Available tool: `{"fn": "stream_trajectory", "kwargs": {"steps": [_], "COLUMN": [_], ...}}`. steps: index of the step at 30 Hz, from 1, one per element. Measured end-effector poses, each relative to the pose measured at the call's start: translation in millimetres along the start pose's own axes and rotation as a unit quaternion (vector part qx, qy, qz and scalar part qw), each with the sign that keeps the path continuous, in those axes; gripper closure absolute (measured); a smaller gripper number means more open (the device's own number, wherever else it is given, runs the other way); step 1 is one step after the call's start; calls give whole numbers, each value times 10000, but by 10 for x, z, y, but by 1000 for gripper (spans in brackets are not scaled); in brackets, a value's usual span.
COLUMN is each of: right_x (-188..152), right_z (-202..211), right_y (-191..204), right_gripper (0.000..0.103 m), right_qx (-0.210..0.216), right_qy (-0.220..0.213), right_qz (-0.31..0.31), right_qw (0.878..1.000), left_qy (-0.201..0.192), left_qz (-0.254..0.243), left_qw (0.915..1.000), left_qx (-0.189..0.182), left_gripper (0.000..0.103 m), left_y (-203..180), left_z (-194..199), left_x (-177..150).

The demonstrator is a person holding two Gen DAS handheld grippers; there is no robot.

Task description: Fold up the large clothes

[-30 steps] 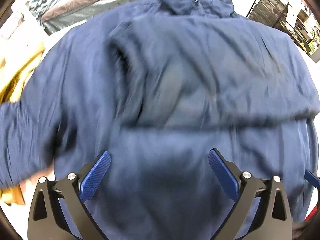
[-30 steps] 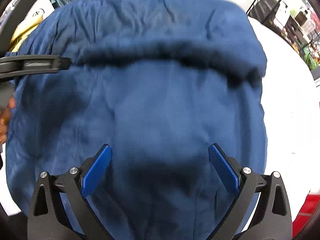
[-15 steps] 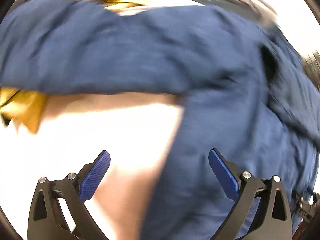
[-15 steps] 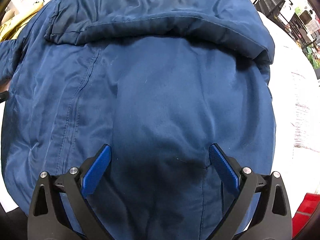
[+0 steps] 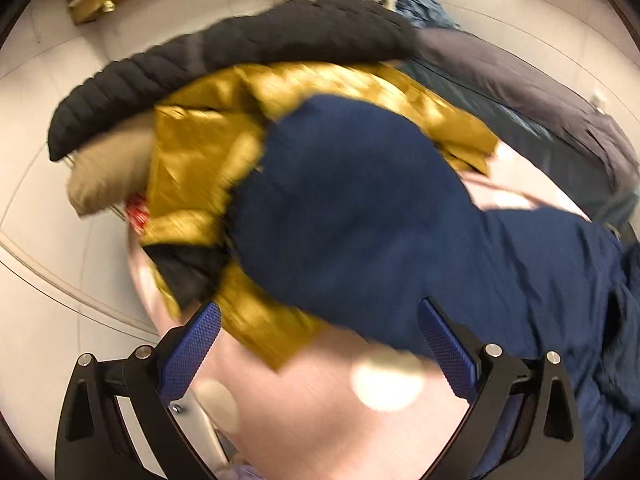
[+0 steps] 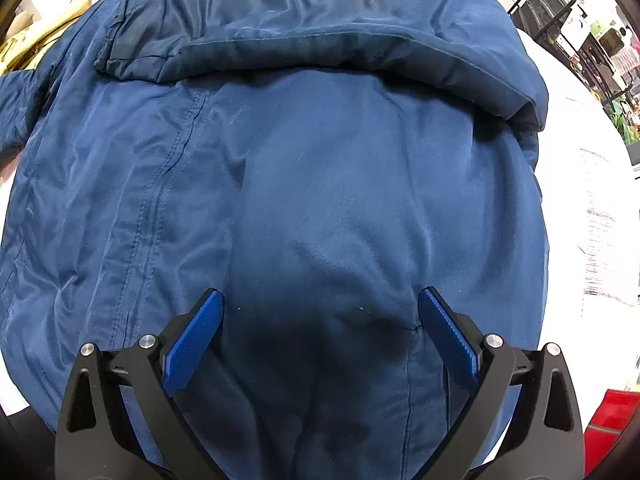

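A large navy blue jacket [image 6: 312, 184] lies spread on the white table [image 6: 592, 184], one sleeve folded across its upper part [image 6: 320, 40]. My right gripper [image 6: 320, 328] is open and empty, hovering close over the jacket's lower body. In the left wrist view the jacket's other sleeve [image 5: 352, 216] stretches out over a yellow jacket [image 5: 208, 160]. My left gripper [image 5: 320, 340] is open and empty, just short of that sleeve's end. This view is motion-blurred.
A pile of clothes sits behind the sleeve: the yellow jacket, a black quilted jacket [image 5: 224, 56], a beige garment [image 5: 108, 176] and a grey one [image 5: 540, 92]. A black wire rack [image 6: 548, 12] stands at the far right. A red object [image 6: 608, 428] is at the near right.
My left gripper has swung left from over the jacket body to the outstretched sleeve and the clothes pile. My right gripper has moved slightly closer to the jacket. Both stay open.
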State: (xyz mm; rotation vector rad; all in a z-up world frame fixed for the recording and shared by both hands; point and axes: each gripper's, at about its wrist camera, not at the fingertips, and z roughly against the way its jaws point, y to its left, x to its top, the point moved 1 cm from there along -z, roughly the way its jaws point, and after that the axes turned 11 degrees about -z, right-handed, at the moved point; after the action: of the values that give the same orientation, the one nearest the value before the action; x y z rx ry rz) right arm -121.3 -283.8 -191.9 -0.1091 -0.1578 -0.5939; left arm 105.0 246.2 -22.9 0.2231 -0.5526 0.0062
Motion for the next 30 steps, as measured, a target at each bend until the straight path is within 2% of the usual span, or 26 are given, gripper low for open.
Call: {"fn": "stream_trajectory", "kwargs": {"steps": [3, 7, 8, 10, 12, 13, 17, 22, 25, 27, 30], "right_x": [-22, -36, -30, -36, -39, -43, -63, -71, -51, -26, -11], "right_z": [8, 54, 64, 98, 136, 156, 220, 369, 422, 438, 461], "right_y": [3, -13, -36, -40, -45, -49, -47, -65, -53, -45, -27], "right_gripper": [7, 7, 7, 7, 7, 7, 7, 7, 7, 7, 7], "right_qx": [16, 63, 70, 120, 178, 195, 229, 374, 417, 439, 481], "right_qy": [7, -29, -38, -65, -87, -109, -176, -431, -487, -487, -493], "right_qz": [-15, -24, -20, -43, -56, -55, -35, -173, -207, -194, -182], "right_qw": [10000, 10000, 10000, 9999, 9998, 9997, 9996, 9982, 9977, 9977, 9975], "left_qy": [-83, -51, -13, 68, 174, 234, 101, -224, -388, -509, -720], "left_qz": [6, -441, -590, -777, -845, -839, -697, -873, -851, -949, -1305], "left_qw": [9999, 9988, 9980, 9967, 9959, 9958, 9963, 9919, 9852, 9782, 9621], "left_qx": [-71, -198, -235, -216, -263, -277, -486, -894, -1435, -1777, -2285], "left_gripper": [8, 10, 15, 27, 50, 55, 86, 89, 90, 90, 90], "left_y": [115, -38, -109, -213, -319, -344, -428, -748, -1011, -1297, -1894], "left_z": [-64, -245, -268, -328, -377, -401, -313, -98, 116, 271, 533], "left_x": [220, 508, 549, 610, 563, 570, 554, 610, 680, 738, 792]}}
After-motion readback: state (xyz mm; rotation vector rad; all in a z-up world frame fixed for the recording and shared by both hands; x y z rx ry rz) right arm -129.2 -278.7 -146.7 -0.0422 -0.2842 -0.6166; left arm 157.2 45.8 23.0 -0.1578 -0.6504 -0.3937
